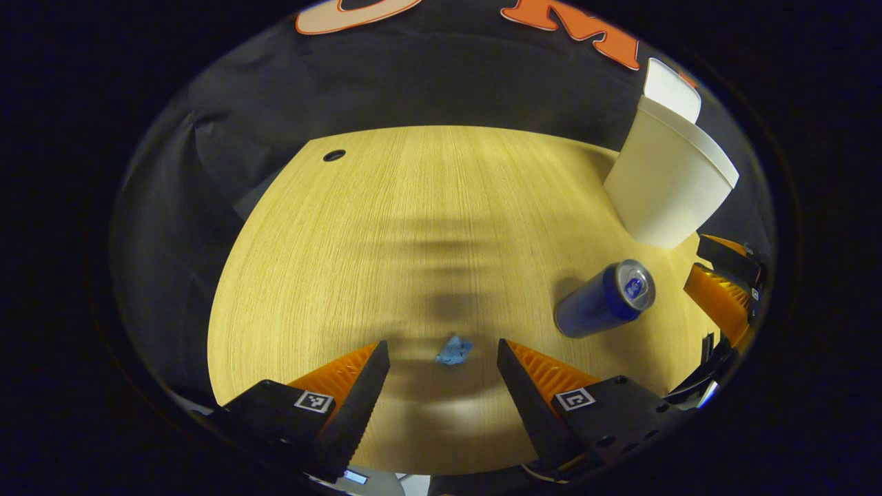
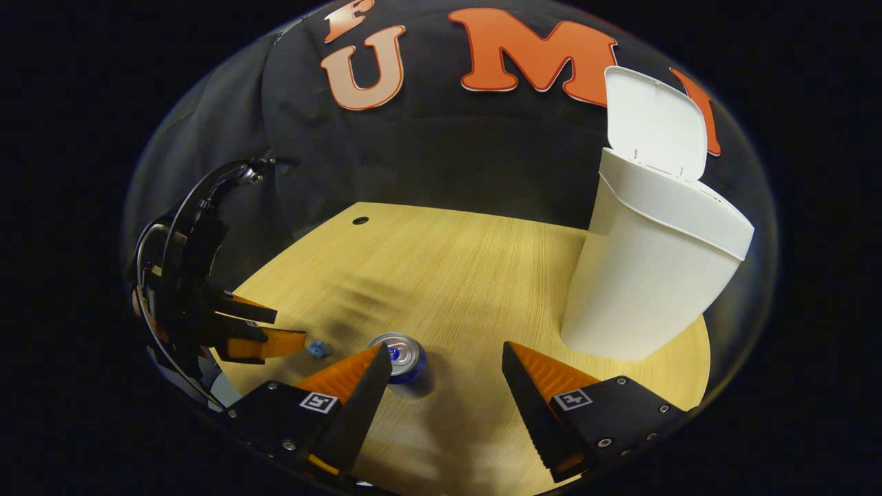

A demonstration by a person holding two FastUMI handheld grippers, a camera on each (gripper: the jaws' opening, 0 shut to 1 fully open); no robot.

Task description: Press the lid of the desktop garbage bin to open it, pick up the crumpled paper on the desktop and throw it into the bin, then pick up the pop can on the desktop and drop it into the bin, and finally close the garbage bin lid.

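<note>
Dim booth, warm light pooled on the tabletop

The tabletop (image 1: pixel 427 227) is the bright area, while the surrounding cloth stays near black. Soft, banded shadows lie across the wood at the middle of the tabletop in the left gripper view, and a fainter streaked patch shows in the right gripper view. The garbage bin (image 2: pixel 648 269) is evenly lit without glare and casts shade on the tabletop beside its base. Fisheye bending curves the tabletop's edge, and detail softens toward the rim.

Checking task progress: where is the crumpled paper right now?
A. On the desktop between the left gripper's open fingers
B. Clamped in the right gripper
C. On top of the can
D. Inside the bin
A: the crumpled paper lies on the desktop, ahead of the open left gripper.
</note>
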